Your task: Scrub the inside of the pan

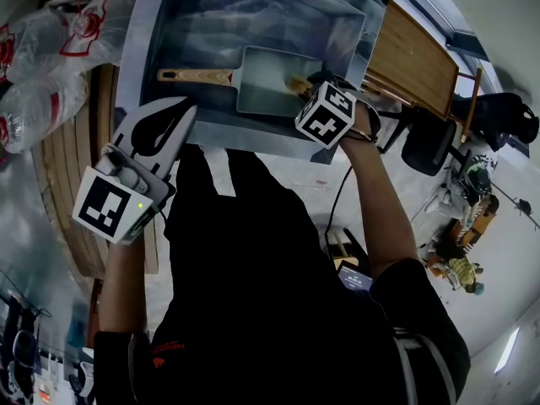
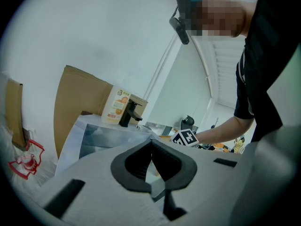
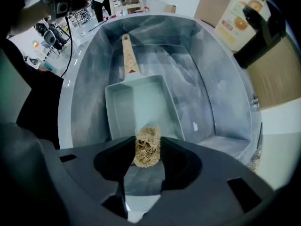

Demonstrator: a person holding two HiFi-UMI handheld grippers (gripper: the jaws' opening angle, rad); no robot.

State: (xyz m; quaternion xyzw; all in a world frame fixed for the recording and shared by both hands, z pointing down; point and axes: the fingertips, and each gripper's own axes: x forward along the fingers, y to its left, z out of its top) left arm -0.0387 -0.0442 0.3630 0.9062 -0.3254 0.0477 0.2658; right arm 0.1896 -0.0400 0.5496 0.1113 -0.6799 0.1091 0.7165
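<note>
A pale grey rectangular pan (image 1: pixel 274 78) (image 3: pixel 138 105) with a wooden handle (image 1: pixel 196 76) (image 3: pixel 127 55) lies flat on the bottom of the steel sink (image 1: pixel 173 32) (image 3: pixel 211 93). My right gripper (image 1: pixel 302 89) (image 3: pixel 147 144) is shut on a tan loofah sponge (image 1: pixel 296 84) (image 3: pixel 147 147), which hangs just over the pan's near end. Over the sink's front left rim, away from the pan, my left gripper (image 1: pixel 186 115) (image 2: pixel 151 144) has its jaws shut with nothing between them.
A black faucet (image 2: pixel 128 113) (image 3: pixel 263 29) and an orange-labelled soap bottle (image 2: pixel 115 106) (image 3: pixel 240 11) stand at the sink's far side. A wooden board (image 1: pixel 413 53) lies to the sink's right, plastic bags (image 1: pixel 51 49) to its left. Brown cardboard (image 2: pixel 80 95) leans behind.
</note>
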